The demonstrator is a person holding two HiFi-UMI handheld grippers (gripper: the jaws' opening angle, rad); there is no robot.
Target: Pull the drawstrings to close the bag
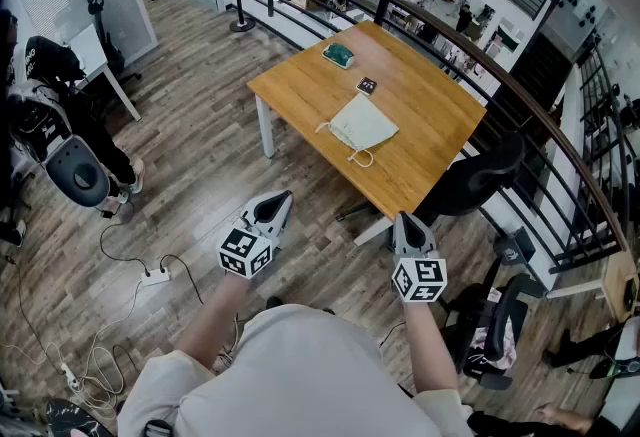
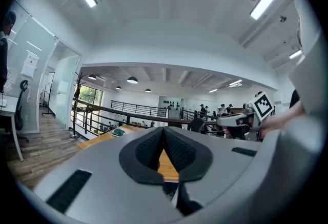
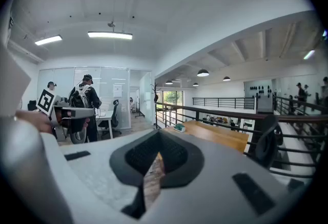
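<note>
In the head view a white drawstring bag (image 1: 362,124) lies flat on the wooden table (image 1: 420,105), its cord loop trailing toward the near edge. Both grippers hover over the floor, short of the table. My left gripper (image 1: 283,197) is shut with nothing in it and points toward the table's near corner. My right gripper (image 1: 403,218) is also shut and empty, just before the table's front edge. In the left gripper view the jaws (image 2: 164,129) meet, with the table (image 2: 102,139) beyond. The right gripper view shows shut jaws (image 3: 158,134) and the table (image 3: 218,134) ahead.
A green object (image 1: 338,54) and a small dark square (image 1: 367,84) lie on the table's far part. A black office chair (image 1: 482,177) stands at its right side, a dark railing (image 1: 440,25) behind. A power strip with cables (image 1: 155,276) lies on the floor at left. People stand by a desk (image 3: 84,97).
</note>
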